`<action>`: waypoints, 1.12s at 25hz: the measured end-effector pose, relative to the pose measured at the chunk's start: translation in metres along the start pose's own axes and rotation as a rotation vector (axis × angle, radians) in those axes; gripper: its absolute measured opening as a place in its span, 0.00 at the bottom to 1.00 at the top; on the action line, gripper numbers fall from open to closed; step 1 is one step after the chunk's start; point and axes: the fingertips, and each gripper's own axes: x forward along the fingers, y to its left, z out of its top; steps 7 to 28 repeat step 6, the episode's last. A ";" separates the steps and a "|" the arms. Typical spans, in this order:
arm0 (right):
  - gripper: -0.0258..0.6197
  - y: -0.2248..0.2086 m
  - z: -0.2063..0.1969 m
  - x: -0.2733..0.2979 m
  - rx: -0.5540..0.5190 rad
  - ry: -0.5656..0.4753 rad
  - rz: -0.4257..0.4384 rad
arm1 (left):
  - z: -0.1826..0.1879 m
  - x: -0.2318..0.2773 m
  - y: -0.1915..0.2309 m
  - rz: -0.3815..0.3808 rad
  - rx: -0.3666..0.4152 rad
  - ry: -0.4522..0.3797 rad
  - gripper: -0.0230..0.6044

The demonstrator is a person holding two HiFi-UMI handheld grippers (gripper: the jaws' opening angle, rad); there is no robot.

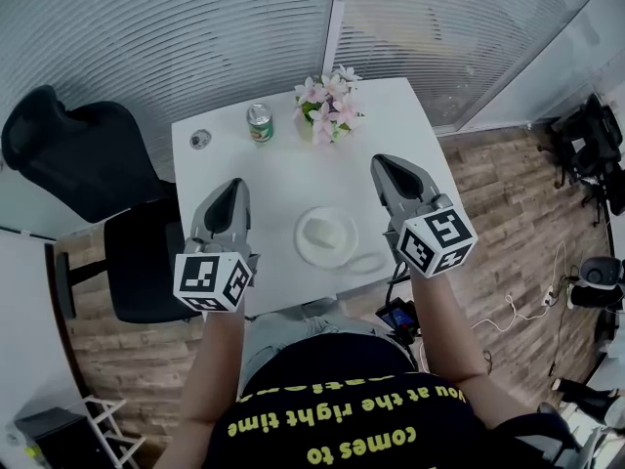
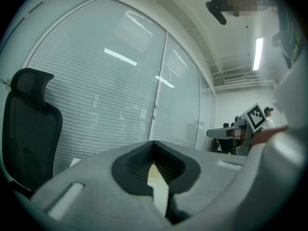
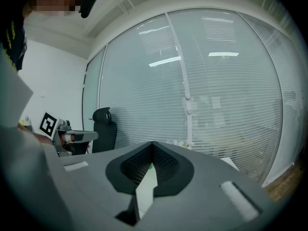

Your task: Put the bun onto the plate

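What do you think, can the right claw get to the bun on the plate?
Probably yes. The right claw is shut and empty, just right of the plate, with nothing between it and the bun. The can and flowers stand farther back. It must open first.

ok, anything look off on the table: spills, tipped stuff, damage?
Nothing stands out. The bun sits on the plate, the can and flowers stand upright, and no spill shows on the table. The left gripper and right gripper are empty, jaws shut.
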 end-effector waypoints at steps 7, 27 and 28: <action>0.05 -0.001 0.000 -0.001 0.002 -0.001 0.002 | -0.001 0.004 0.000 -0.003 -0.004 -0.001 0.04; 0.05 -0.001 0.000 -0.001 0.002 -0.001 0.002 | -0.001 0.004 0.000 -0.003 -0.004 -0.001 0.04; 0.05 -0.001 0.000 -0.001 0.002 -0.001 0.002 | -0.001 0.004 0.000 -0.003 -0.004 -0.001 0.04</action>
